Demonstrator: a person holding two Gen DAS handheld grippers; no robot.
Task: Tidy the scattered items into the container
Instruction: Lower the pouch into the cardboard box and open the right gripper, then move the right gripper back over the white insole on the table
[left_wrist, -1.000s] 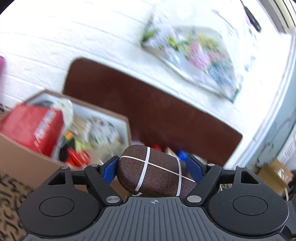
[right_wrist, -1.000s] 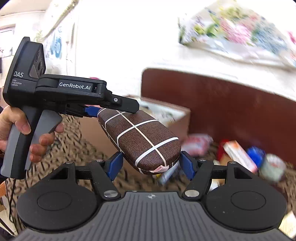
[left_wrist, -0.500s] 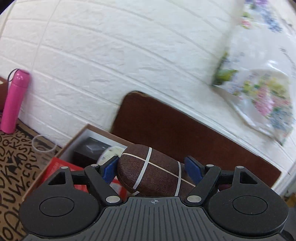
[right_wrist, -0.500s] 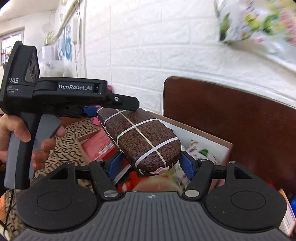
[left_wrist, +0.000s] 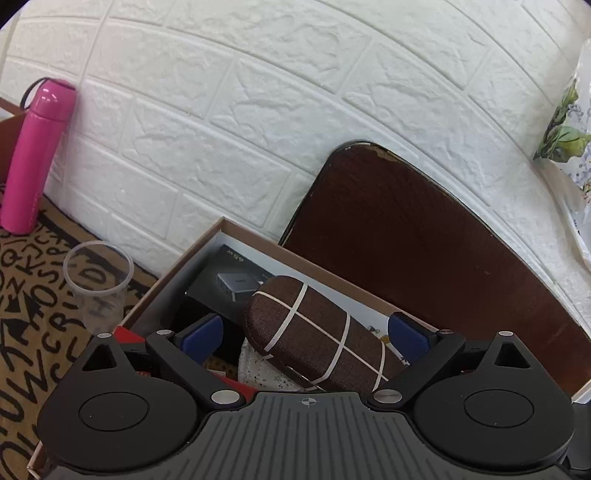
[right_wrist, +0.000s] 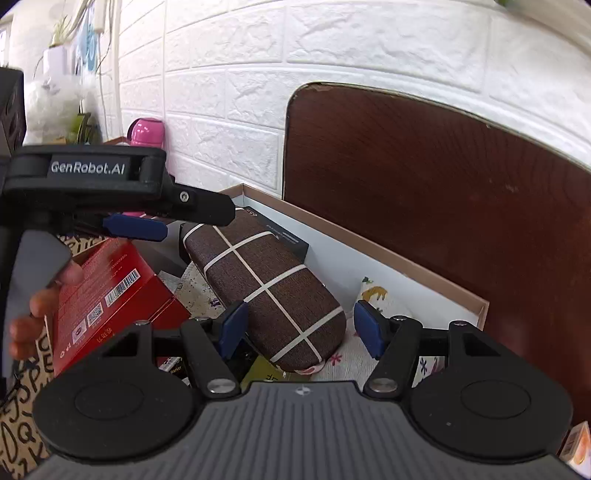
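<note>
The brown fabric glasses case (left_wrist: 317, 334) with thin white crossing stripes lies inside the cardboard box (left_wrist: 177, 264), tilted across the things already packed there. Its far end rests against a black charger box (left_wrist: 231, 275), and its near end sits over a white patterned cloth (right_wrist: 391, 306). In the right wrist view a red carton (right_wrist: 110, 291) with barcodes stands just beside the case on the left.

The left gripper (left_wrist: 306, 334) is spread wide over the box, its blue pads (left_wrist: 201, 334) well apart on either side of the case, neither pad touching it. The right gripper (right_wrist: 297, 326) is likewise spread, with its blue pads (right_wrist: 232, 326) flanking the near end of the case; the left pad is close to the fabric, but a gap shows on the right side. The case lies free of both tools.

The person's left hand (right_wrist: 40, 306) shows in the right wrist view, fingers wrapped round the grey handle of the left gripper.

Behind the box, a dark brown wooden board (left_wrist: 417, 251) leans on the white brick wall (left_wrist: 258, 110). Left of the box, a clear plastic cup (left_wrist: 98, 282) stands on a tan mat printed with black letters (left_wrist: 26, 306), and a pink bottle (left_wrist: 35, 158) stands upright against the wall further left.
</note>
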